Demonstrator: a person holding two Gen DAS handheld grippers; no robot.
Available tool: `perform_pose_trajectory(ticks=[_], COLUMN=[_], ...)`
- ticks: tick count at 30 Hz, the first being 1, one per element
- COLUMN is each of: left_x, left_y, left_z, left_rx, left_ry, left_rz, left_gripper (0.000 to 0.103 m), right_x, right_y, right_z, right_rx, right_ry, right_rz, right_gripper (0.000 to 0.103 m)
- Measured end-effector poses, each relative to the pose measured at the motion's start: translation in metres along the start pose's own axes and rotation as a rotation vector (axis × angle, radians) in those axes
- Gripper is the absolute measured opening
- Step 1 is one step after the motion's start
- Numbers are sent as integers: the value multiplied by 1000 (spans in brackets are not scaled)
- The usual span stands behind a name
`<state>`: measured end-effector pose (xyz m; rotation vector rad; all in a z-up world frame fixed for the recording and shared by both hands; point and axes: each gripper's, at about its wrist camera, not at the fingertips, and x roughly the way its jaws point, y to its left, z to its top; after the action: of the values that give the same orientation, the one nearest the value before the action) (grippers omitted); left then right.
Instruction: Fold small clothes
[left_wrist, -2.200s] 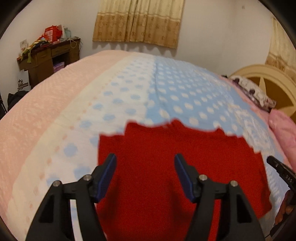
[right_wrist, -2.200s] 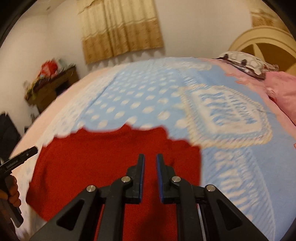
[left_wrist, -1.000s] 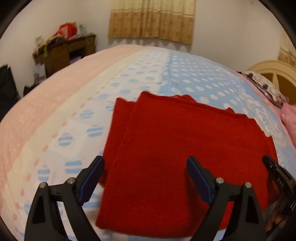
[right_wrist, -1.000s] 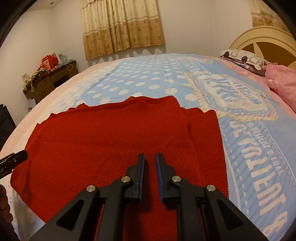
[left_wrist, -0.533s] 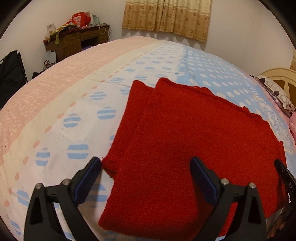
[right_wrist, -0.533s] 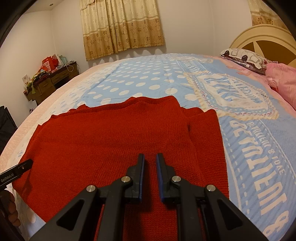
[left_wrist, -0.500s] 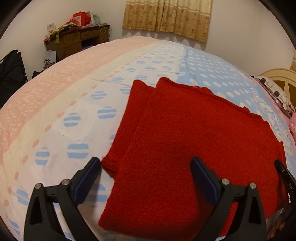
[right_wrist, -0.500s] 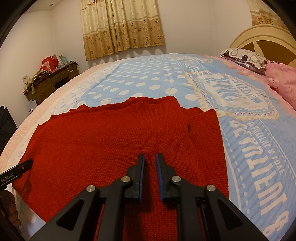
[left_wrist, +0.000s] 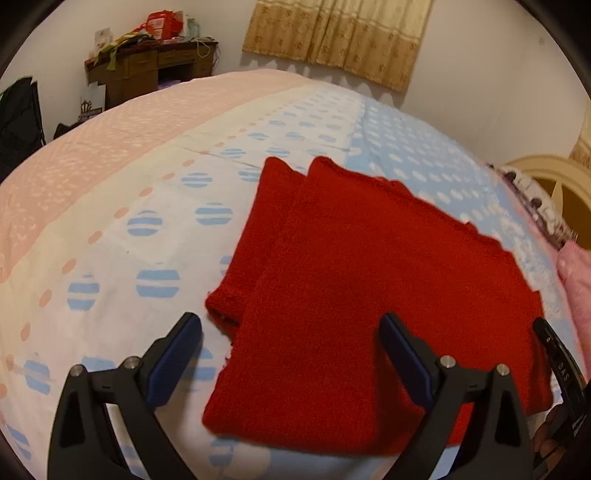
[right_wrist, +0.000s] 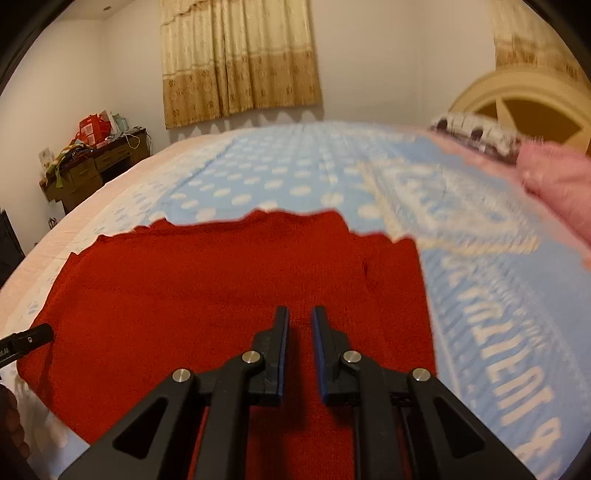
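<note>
A red knit garment (left_wrist: 362, 295) lies folded flat on the bed; one sleeve edge sticks out on its left side. My left gripper (left_wrist: 291, 332) is wide open above its near left corner and holds nothing. In the right wrist view the same red garment (right_wrist: 207, 288) fills the foreground. My right gripper (right_wrist: 299, 317) hovers over its near right part with the jaws only slightly apart and nothing between them. The tip of the left gripper shows at the left edge of that view.
The bed has a pink, cream and blue dotted cover (left_wrist: 155, 206). A pink pillow (right_wrist: 554, 184) and a cream headboard (right_wrist: 524, 110) are at the right. A cluttered wooden desk (left_wrist: 147, 70) stands by the far wall, under curtains (right_wrist: 240, 59).
The garment has settled flat on the bed. My left gripper has opened wider and pulled back. My right gripper has shifted sideways; its view is blurred by motion.
</note>
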<state>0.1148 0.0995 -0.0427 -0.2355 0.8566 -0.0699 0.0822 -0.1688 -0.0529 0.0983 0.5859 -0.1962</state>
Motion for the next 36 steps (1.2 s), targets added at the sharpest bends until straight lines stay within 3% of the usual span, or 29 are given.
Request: perform_pose_trajectory(ticks=[2, 8, 12, 16, 19, 21, 23, 25, 28, 32, 36], left_x=[-3, 7, 8, 15, 21, 23, 25, 25, 26, 28, 31], left_y=[2, 9, 14, 26, 17, 10, 7, 8, 15, 23, 24], left_z=[-1, 0, 9, 17, 20, 19, 17, 18, 19, 19, 18], left_rx=[-17, -77, -113, -190, -145, -104, -99, -114, -160, -234, -266], left_ry=[-16, -4, -7, -9, -9, -6, -10, -1, 13, 35, 48], left_rz=[-29, -93, -131, -174, -153, -142, -147, -195, -255, -332, -345], left_gripper=[98, 98, 98, 98, 97, 81, 74, 64, 62, 43, 37], right_x=[-11, 8, 30, 48, 47, 47, 48, 48, 48, 49, 50], right_y=[16, 66, 93, 110, 107, 103, 102, 102, 101, 97, 97], right_z=[5, 14, 11, -7, -6, -7, -7, -8, -9, -9, -9], right_rx=[-27, -25, 6, -55, -44, -29, -20, -20, -12, 9, 5], right_ry=[-20, 77, 118, 134, 140, 133, 132, 127, 123, 124, 122], right_rz=[67, 228, 246, 202, 212, 227, 235, 237, 246, 266, 264], right_gripper=[13, 13, 13, 13, 13, 13, 13, 13, 13, 13, 13])
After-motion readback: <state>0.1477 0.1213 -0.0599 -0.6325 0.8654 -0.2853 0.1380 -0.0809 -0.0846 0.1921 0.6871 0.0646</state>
